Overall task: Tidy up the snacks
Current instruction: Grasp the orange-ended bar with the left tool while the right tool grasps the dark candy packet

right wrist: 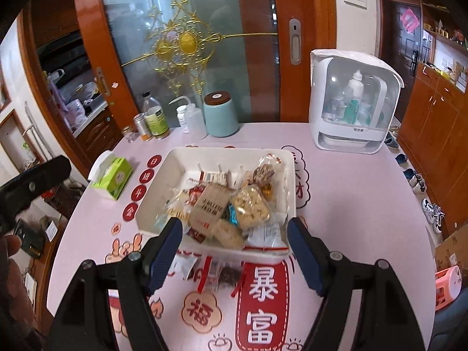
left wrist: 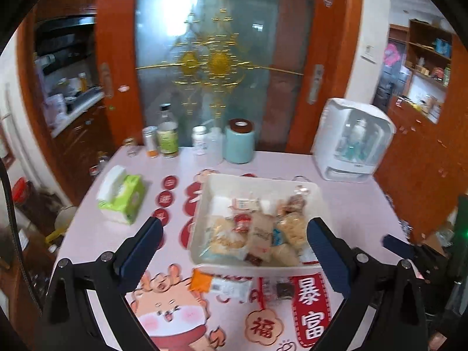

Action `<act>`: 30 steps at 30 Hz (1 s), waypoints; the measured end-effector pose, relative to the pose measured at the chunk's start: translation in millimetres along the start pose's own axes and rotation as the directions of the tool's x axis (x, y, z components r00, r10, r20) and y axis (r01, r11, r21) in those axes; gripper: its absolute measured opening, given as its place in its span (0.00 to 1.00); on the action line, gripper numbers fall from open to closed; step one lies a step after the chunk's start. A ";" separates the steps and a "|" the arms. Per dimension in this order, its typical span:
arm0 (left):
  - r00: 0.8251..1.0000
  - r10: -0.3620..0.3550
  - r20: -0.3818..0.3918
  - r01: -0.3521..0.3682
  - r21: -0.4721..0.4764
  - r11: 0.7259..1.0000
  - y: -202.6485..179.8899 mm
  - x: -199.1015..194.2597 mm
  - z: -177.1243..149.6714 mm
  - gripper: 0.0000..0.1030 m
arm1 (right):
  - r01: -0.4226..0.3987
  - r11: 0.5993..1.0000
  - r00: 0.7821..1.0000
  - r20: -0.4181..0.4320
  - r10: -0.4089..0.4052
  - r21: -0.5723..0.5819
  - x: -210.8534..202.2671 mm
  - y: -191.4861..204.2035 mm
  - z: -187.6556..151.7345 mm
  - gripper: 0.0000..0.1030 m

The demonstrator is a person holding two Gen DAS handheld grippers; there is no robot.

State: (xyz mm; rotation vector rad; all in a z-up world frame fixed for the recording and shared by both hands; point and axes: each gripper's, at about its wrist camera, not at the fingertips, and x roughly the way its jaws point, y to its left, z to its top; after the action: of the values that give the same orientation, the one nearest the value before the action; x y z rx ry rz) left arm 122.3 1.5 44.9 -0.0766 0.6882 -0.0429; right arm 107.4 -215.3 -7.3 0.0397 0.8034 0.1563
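A white tray sits mid-table on the pink printed cloth, holding a heap of wrapped snacks. Loose packets lie on the cloth in front of its near rim: an orange one, a white one and a dark brown one. My left gripper hangs open above the near side of the tray with nothing in it. Beside it, my right gripper is open too, its fingers framing the tray's near edge without touching it.
A green tissue pack lies left of the tray. Bottles and jars, and a teal canister line the far edge. A white countertop cabinet stands far right. Shoes lie on the floor to the right.
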 end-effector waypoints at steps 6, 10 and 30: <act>0.996 0.019 -0.083 -0.023 -0.049 0.999 17.5 3.3 -30.9 0.96 | -0.012 1.000 0.999 -0.038 0.012 0.009 5.2 -3.5 -26.2 0.73; 0.990 0.023 -0.139 -0.034 -0.075 0.997 25.2 20.1 -54.0 0.95 | -0.020 0.999 0.996 -0.084 0.023 0.032 21.1 -9.1 -41.3 0.73; 0.896 0.039 -0.442 -0.219 -0.365 0.905 61.6 198.8 -161.4 0.92 | -0.042 0.964 0.920 -0.366 0.141 0.264 181.3 -23.9 -106.9 0.59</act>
State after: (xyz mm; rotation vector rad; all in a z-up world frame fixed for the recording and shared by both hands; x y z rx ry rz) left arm 174.0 40.8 -210.4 -0.4337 1.1355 0.2247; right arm 157.4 -213.5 -213.2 0.2954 1.2114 0.1529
